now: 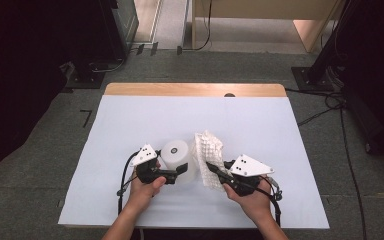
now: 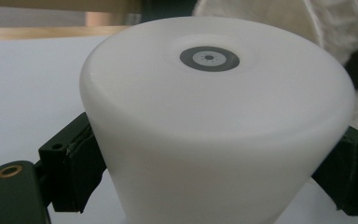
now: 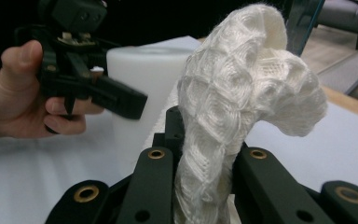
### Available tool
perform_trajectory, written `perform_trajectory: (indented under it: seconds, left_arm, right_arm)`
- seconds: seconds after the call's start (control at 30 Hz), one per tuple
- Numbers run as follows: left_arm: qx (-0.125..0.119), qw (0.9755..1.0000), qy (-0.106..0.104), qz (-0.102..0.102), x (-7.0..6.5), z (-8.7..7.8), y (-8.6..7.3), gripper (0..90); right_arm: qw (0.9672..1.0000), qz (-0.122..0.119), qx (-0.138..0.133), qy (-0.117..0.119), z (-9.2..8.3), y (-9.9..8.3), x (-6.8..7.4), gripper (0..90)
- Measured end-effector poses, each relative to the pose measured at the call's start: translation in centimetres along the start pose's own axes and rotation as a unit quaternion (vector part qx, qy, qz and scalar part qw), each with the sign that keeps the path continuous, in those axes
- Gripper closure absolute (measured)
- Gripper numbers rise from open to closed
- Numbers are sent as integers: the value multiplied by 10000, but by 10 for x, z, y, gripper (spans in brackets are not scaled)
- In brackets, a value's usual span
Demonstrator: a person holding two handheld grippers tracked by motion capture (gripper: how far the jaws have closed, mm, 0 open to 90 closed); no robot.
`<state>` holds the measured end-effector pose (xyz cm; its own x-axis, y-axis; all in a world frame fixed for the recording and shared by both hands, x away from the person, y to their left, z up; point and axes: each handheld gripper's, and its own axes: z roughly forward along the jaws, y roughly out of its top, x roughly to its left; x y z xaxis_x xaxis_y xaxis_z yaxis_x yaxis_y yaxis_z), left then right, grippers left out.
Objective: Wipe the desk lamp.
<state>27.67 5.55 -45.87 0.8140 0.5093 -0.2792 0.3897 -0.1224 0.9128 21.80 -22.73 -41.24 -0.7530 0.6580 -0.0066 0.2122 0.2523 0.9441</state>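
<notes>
Left gripper (image 1: 176, 173): jaws spread wide and clamped on both sides of the white cylinder (image 1: 176, 156), which is stood near the desk's middle.
Right gripper (image 1: 214, 169): jaws nearly closed, pinched on the white knitted cloth (image 1: 209, 155), which is held upright just beside the cylinder.
Desk (image 1: 130, 120): covered by 1 white sheet; wooden far edge left bare.
Room: grey floor, cables (image 1: 325, 107) at right.
Free space: far half of the desk.
</notes>
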Motion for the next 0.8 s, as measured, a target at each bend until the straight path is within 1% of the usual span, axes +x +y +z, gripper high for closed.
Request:
perform_trajectory:
  seconds: [0.03, 0.1, 0.13, 0.17, 0.23, 0.3, 0.33, 0.37, 0.4, 0.43, 0.5, 0.57, 0.6, 0.67, 0.77, 0.8]
  left_arm:
    - [0, 9998, -207, 8, -1, 0, 0, 83]
    - [-65, 9984, -548, -110, -4, 1, 1, 83]
    - [-45, 9977, -671, -121, -5, 2, 2, 83]
    - [-33, 9974, -714, -117, -6, 3, 3, 83]
    - [39, 9971, -755, -77, -8, 3, 5, 83]
    - [8, 9965, -823, -150, -8, 3, 5, 83]
    - [-26, 9963, -825, -222, -6, 2, 5, 83]
    - [-48, 9964, -819, -236, -5, 0, 6, 83]
    - [-119, 9959, -836, -326, -3, -1, 7, 83]
    - [-174, 9956, -852, -359, -1, -3, 7, 83]
    - [-205, 9957, -808, -398, 2, -6, 8, 83]
    - [-177, 9960, -789, -383, 3, -7, 8, 83]
    - [-160, 9958, -801, -409, 3, -6, 7, 84]
    - [-88, 9961, -796, -382, 2, -4, 6, 84]
    - [86, 9960, -832, -322, -3, 4, 4, 84]
    - [151, 9961, -815, -305, -5, 6, 3, 84]
  right_arm:
    - [10000, -31, -11, 9, -1, 2, 1, 799]
    - [10000, -56, -21, 29, -1, 3, 3, 799]
    - [10000, -76, -2, 23, 0, 3, 4, 799]
    - [9999, -114, 14, 31, 1, 2, 4, 799]
    - [9998, -143, -42, 146, 2, 2, 8, 799]
    - [9995, -227, 1, 213, 4, 2, 12, 799]
    - [9994, -258, 41, 222, 6, 1, 13, 799]
    - [9994, -254, 82, 232, 7, 0, 13, 799]
    - [9993, -252, 109, 246, 8, -1, 13, 799]
    - [9992, -231, 161, 278, 10, -3, 13, 799]
    - [9986, -235, 284, 373, 13, -6, 13, 799]
    - [9982, -234, 393, 392, 17, -9, 13, 799]
    - [9982, -204, 397, 394, 18, -9, 13, 799]
    - [9986, -215, 334, 345, 17, -8, 13, 799]
    - [9994, -232, 84, 262, 10, -3, 13, 799]
    - [9994, -229, 3, 249, 8, -1, 14, 799]
